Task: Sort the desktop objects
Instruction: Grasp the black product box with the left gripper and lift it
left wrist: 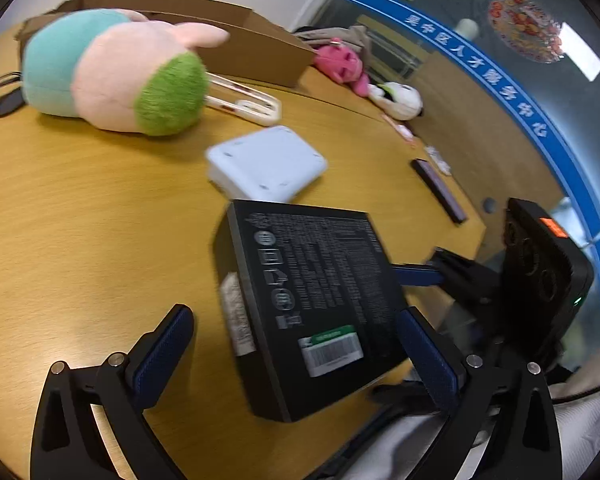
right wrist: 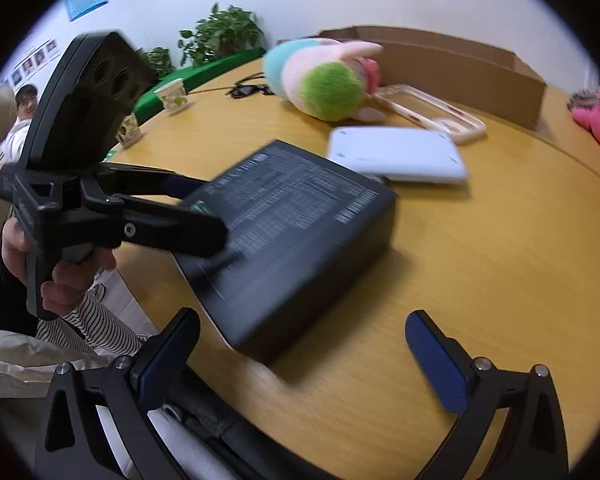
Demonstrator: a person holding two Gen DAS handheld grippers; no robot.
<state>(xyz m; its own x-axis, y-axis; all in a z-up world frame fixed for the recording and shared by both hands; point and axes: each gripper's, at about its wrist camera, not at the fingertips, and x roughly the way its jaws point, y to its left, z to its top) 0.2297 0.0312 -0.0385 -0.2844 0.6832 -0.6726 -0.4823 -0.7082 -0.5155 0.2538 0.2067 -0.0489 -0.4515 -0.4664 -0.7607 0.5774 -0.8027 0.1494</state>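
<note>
Black box [left wrist: 320, 304] lies flat on the wooden table [left wrist: 80, 208] near its front edge, printed underside up, barcode sticker toward the left wrist camera. Largest thing behind it — a cardboard box [left wrist: 236, 40] at the far side of the table, open, with a plush toy [left wrist: 112, 76] in teal, pink and green lying on its side in front of it. A white flat device [left wrist: 266, 164] sits just beyond the black box, close to or touching its far corner; cannot tell which. A white frame-like case [left wrist: 252, 104] lies between the plush toy and the white device.

Left hand-held gripper [left wrist: 296, 344]: fingers spread wide, the black box's near end between them; the right-side pad [left wrist: 428, 356] is just beside the box's edge, the left-side pad well apart from it. In the right wrist view one finger of this hand-held gripper overlaps the box's top — contact cannot be told through the blur.

Right hand-held gripper [right wrist: 304, 356]: fingers spread, empty, with the box's near corner just beyond and between them.

Small pink plush [left wrist: 344, 64] and a white plush [left wrist: 400, 98] lie at the table's far right edge.
</note>
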